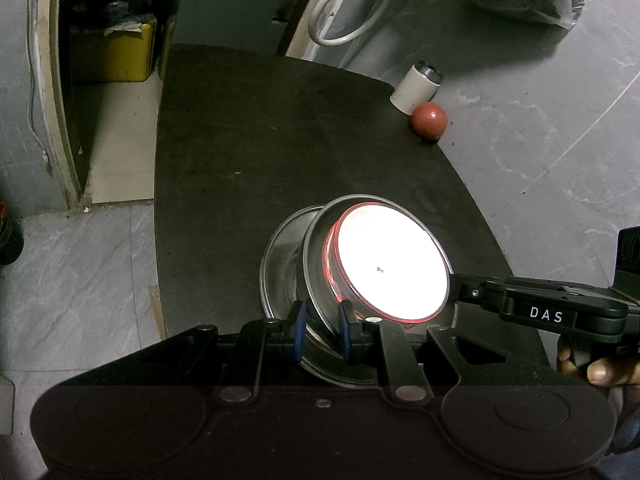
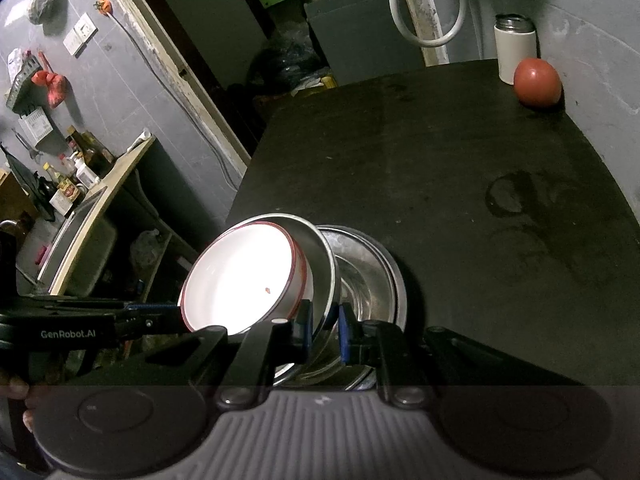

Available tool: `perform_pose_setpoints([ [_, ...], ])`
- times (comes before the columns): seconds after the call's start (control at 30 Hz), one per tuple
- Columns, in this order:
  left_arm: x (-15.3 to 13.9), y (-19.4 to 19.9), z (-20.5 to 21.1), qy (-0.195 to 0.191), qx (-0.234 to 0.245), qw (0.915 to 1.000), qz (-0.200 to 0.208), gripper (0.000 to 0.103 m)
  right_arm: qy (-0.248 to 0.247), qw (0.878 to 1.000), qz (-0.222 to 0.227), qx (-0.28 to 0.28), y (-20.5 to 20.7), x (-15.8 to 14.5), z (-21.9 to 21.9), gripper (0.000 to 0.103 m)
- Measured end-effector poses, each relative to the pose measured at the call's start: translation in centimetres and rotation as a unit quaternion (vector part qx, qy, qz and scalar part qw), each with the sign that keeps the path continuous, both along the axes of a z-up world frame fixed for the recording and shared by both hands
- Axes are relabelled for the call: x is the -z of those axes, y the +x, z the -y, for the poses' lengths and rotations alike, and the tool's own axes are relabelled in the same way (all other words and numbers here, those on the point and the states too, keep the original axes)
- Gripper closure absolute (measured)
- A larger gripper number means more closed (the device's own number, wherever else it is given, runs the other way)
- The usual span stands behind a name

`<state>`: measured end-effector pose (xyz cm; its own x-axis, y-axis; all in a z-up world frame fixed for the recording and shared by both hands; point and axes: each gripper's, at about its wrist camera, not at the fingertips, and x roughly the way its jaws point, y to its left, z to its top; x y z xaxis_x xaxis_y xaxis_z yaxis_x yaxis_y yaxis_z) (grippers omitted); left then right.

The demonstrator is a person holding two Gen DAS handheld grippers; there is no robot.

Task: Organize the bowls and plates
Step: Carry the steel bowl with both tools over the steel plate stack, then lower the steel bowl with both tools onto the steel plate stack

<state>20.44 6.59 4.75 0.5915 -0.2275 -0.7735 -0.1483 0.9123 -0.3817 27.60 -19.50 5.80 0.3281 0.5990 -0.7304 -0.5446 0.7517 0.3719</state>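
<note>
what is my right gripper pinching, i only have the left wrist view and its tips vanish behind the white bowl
observer: the right gripper is shut on the rim of the tilted steel dish that the white bowl sits in.
operator: what's past the table's left edge over there
observer: a counter carrying a cluster of bottles.
operator: any marks on the table near the stack
observer: yes, dark ring-shaped marks on the table, to the right of the stack.

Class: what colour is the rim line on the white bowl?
Red, on the white bowl; clearest in the right wrist view.
</note>
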Motion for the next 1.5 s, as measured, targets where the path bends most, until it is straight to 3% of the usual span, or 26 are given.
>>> perform_pose_setpoints([
  [1.5, 1.5, 1.6, 0.1, -0.001, 0.003, 0.9999, -0.016, 0.086, -0.017, 1.000, -0.011, 0.009, 0.3, 0.4, -1.1, 0.088],
])
